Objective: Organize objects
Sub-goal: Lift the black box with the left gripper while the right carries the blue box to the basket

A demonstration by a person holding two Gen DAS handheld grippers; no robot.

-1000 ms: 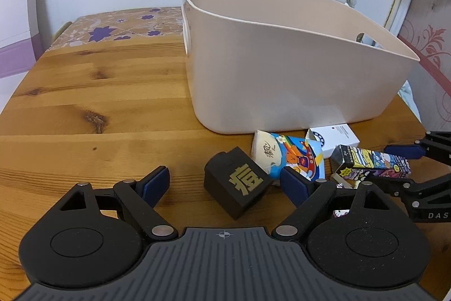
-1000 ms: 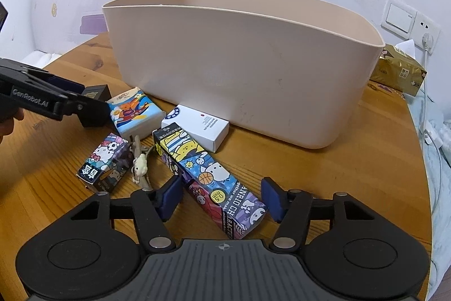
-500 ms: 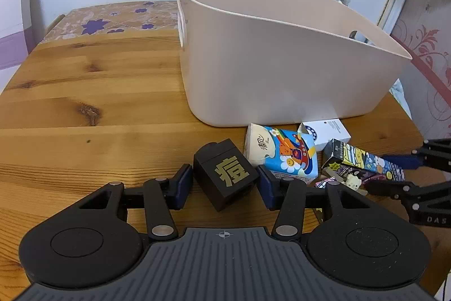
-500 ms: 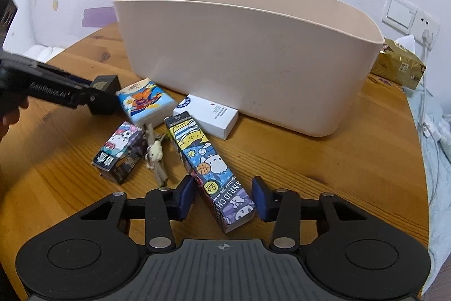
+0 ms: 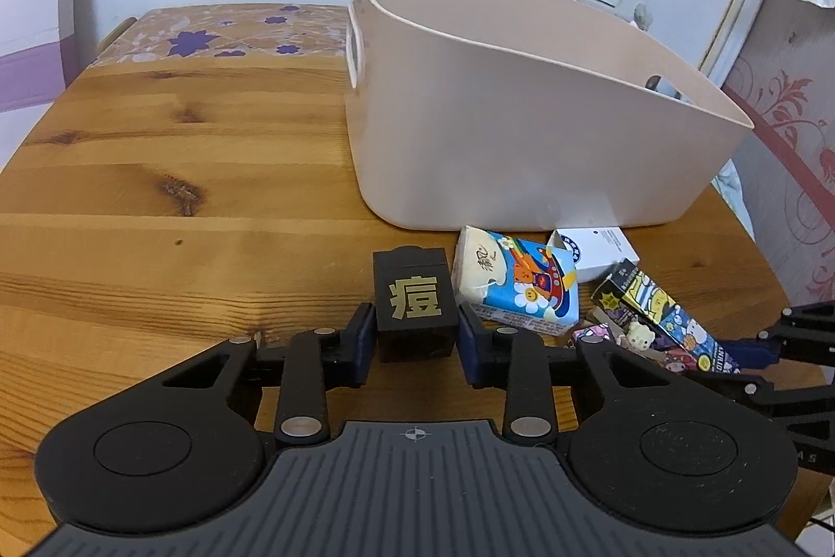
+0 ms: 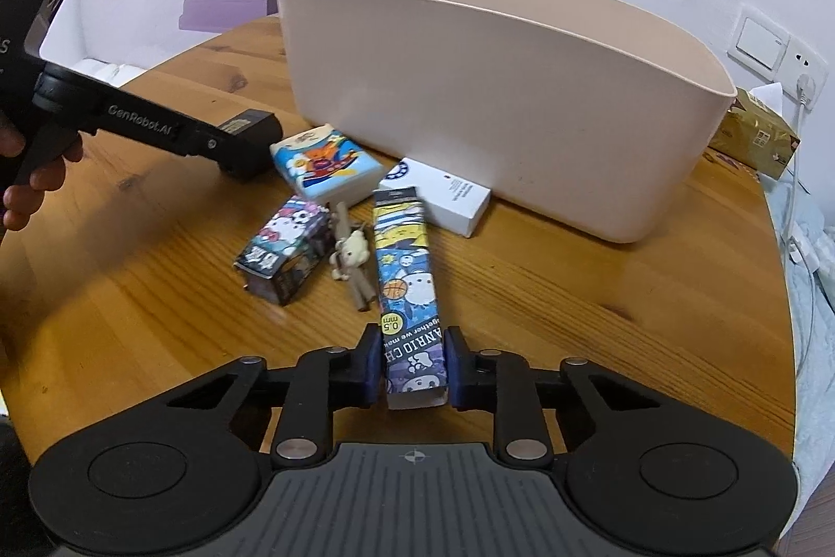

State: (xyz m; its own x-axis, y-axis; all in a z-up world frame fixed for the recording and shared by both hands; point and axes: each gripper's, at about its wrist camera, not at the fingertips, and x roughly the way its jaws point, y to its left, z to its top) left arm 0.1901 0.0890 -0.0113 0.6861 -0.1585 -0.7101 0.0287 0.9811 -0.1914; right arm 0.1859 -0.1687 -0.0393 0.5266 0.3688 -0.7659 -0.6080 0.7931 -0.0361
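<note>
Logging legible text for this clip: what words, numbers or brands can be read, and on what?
"痘" in gold: black box in the left gripper.
"0.5 mm", "ANRIO CH": long cartoon box in the right gripper.
"GenRobot.AI": left gripper's arm.
White box and tissue pack print: too small to read.

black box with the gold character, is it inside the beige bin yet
No, the black box sits on the wooden table in front of the beige bin, between the closed jaws of the left gripper.
</note>
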